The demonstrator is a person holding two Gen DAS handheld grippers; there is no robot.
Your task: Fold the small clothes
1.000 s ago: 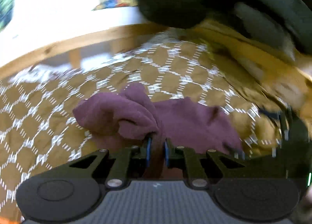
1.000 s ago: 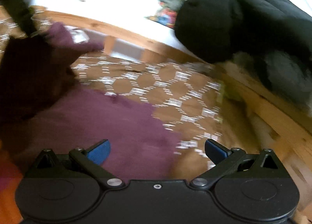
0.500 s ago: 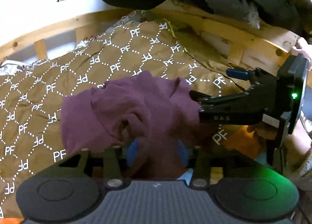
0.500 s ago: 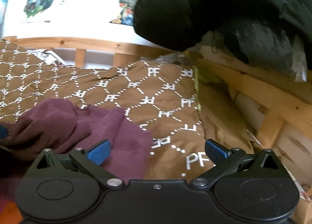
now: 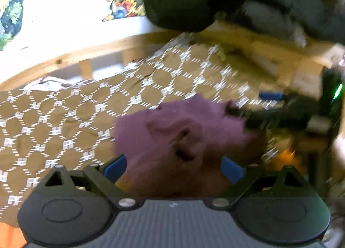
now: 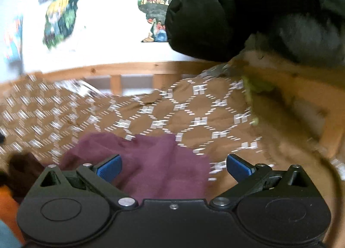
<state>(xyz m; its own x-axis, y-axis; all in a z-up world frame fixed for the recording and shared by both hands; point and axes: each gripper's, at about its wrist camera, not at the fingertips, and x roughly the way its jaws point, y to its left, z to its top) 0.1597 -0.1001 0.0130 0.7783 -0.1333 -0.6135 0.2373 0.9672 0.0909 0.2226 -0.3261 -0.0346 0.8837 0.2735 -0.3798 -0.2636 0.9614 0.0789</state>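
Note:
A small maroon garment (image 5: pixel 181 131) lies bunched on a brown patterned bedspread (image 5: pixel 64 118). My left gripper (image 5: pixel 173 167) is open, its blue pads on either side of the near end of the garment, holding nothing. The garment also shows in the right wrist view (image 6: pixel 155 161), lying between and ahead of my right gripper (image 6: pixel 173 167), which is open and empty. The right gripper also shows at the right edge of the left wrist view (image 5: pixel 280 107), beside the garment. Both views are motion-blurred.
A wooden bed rail (image 6: pixel 129 70) runs behind the bedspread, with a white wall and colourful posters (image 6: pixel 58 19) beyond. A black padded jacket (image 6: pixel 237 10) hangs over the far right corner. Orange cloth (image 6: pixel 8 204) lies at the near left.
My left gripper opened and let go of the maroon garment, which now lies bunched on the bedspread. My right gripper stayed open and shifted; both cameras are moving.

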